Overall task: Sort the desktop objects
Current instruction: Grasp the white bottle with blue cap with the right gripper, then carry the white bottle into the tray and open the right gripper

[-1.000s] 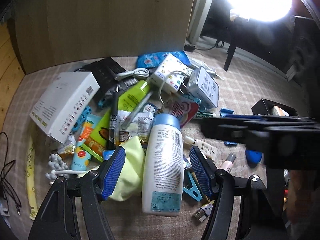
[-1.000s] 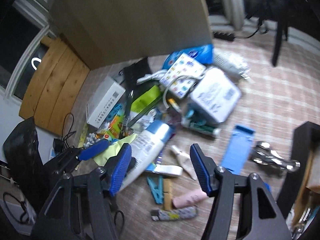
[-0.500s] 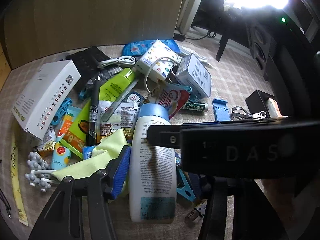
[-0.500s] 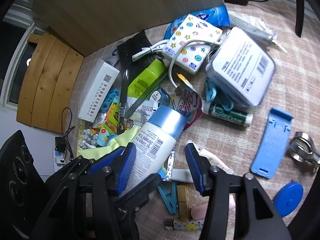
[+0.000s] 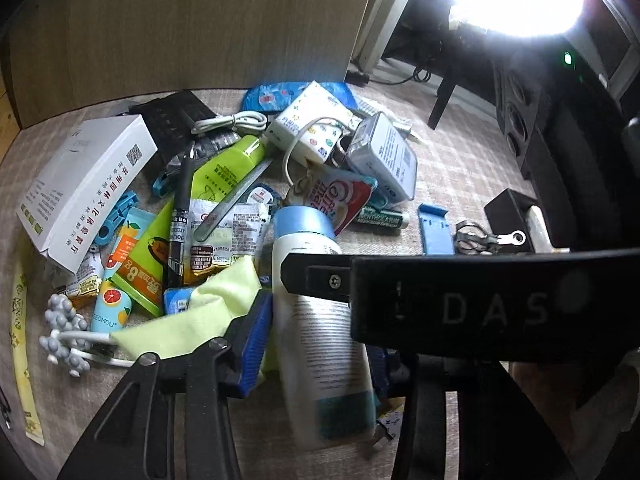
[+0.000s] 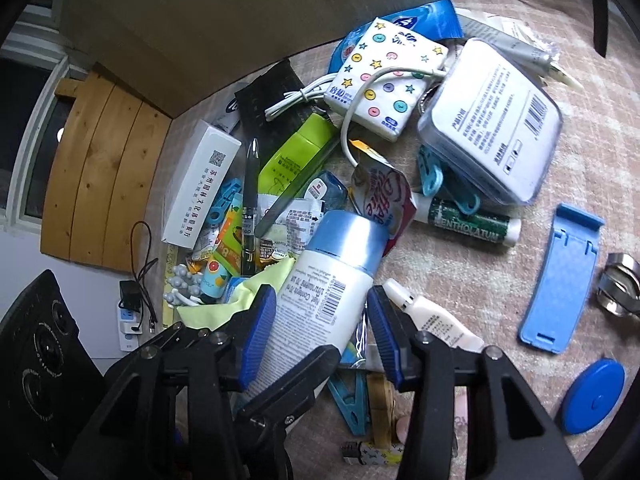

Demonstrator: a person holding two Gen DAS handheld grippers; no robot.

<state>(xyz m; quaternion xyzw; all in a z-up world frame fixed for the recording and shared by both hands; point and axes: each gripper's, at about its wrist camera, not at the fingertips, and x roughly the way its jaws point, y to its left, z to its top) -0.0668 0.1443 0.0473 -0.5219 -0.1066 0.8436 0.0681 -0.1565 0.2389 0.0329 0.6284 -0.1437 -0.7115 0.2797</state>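
A white lotion bottle with a blue cap [image 5: 320,320] [image 6: 324,292] lies at the near edge of a heap of small items. My left gripper [image 5: 316,344] straddles the bottle's lower body; its left pad [image 5: 254,344] touches the bottle, and its right finger is mostly hidden behind the right gripper's black body [image 5: 480,300]. My right gripper [image 6: 320,324] straddles the same bottle just below the cap. Its pads stand close on both sides with slight gaps. A yellow-green cloth [image 5: 200,320] lies left of the bottle.
The heap holds a white box [image 5: 84,184], black pen [image 5: 182,208], green tube [image 5: 224,168], tissue pack [image 6: 384,80], white case [image 6: 492,120], lip balm [image 6: 468,226]. A blue stand [image 6: 560,280], metal clip [image 6: 620,288] and blue disc [image 6: 592,396] lie right. A wooden panel stands behind.
The right gripper moved left and down over the bottle and narrowed around it, crossing in front of the left camera. The left gripper's jaws narrowed onto the bottle's lower body.
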